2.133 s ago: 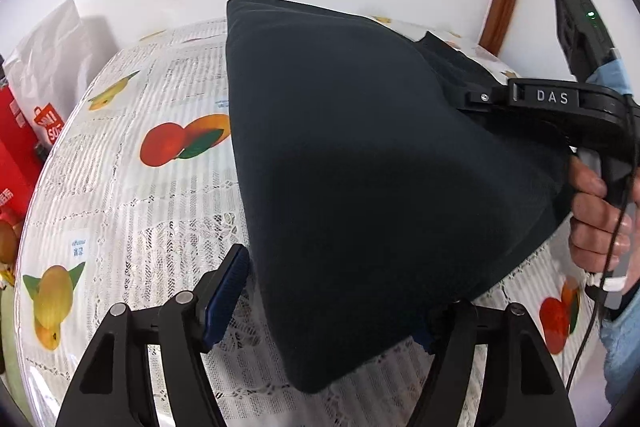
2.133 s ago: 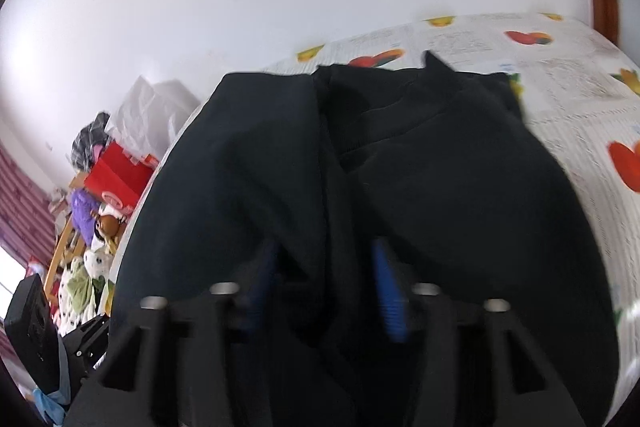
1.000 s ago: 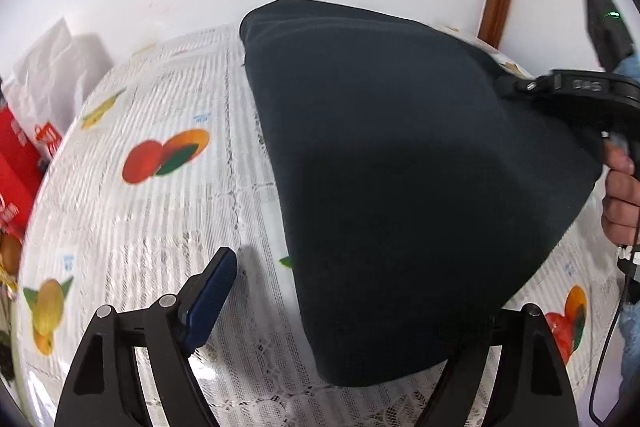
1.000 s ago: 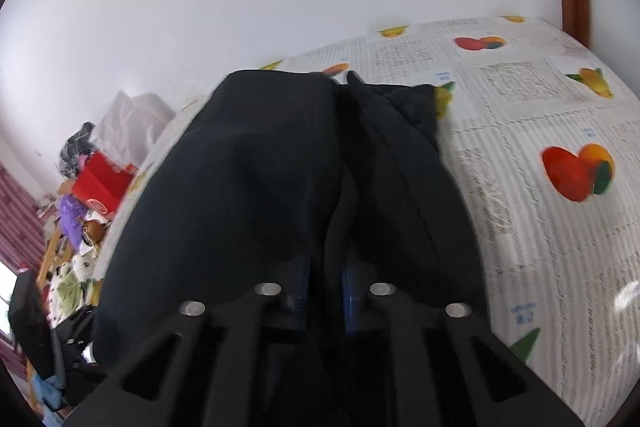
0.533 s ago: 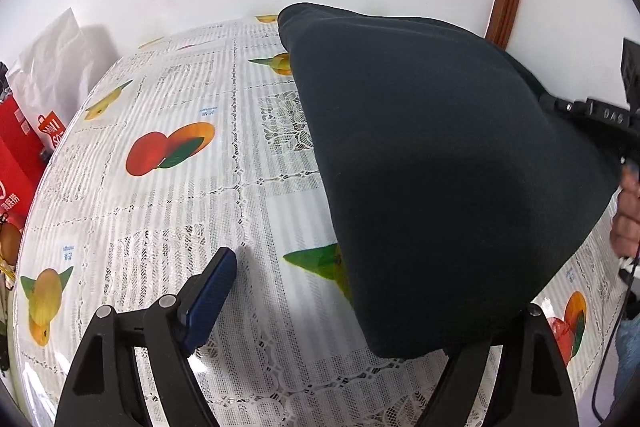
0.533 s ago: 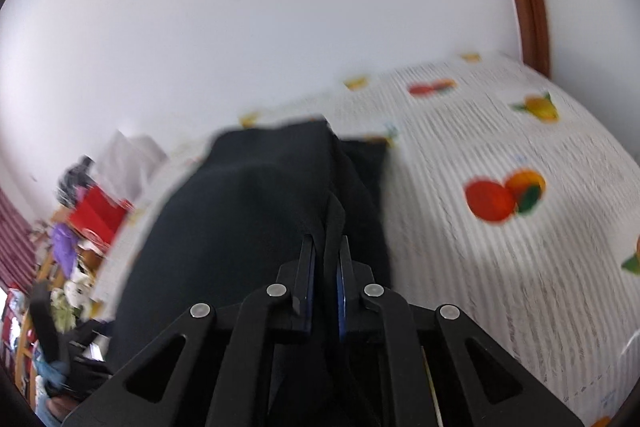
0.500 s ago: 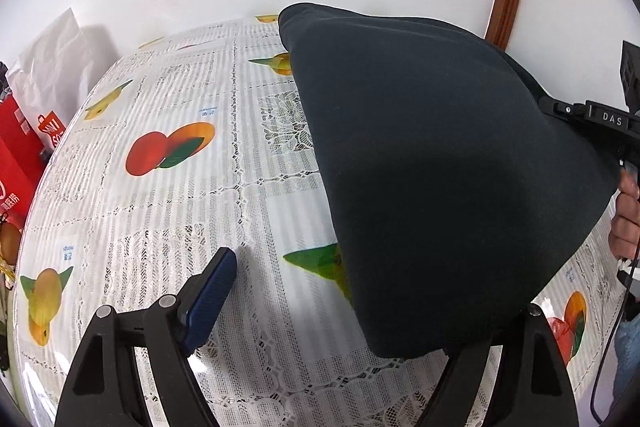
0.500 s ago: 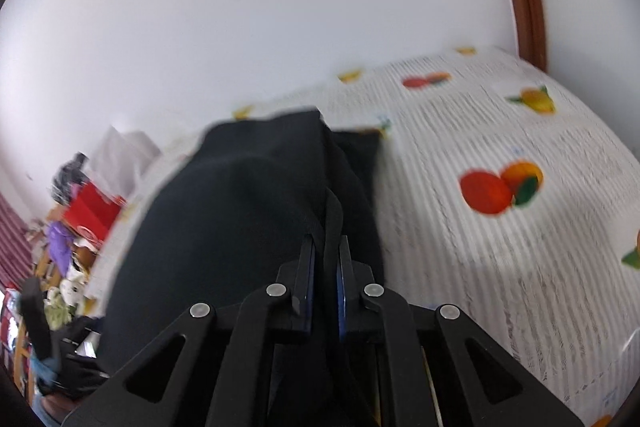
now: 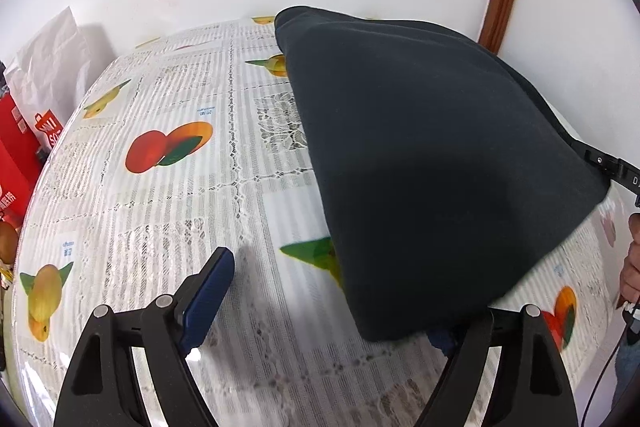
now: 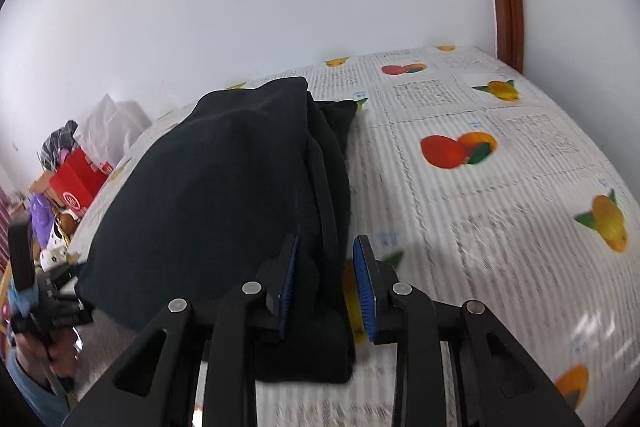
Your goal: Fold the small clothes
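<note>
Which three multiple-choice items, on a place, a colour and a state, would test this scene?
1. The garment lies on: A the tablecloth; B the floor; C a chair.
2. The pads are: A red; B blue; C green.
3. The right tongs are: A shut on the garment; B open around the garment; C open, nothing between.
Key: A, fruit-print cloth shows under it; B, blue strips line the fingers; B, the jaws have just been opening, and a gap shows beside one pad.
</note>
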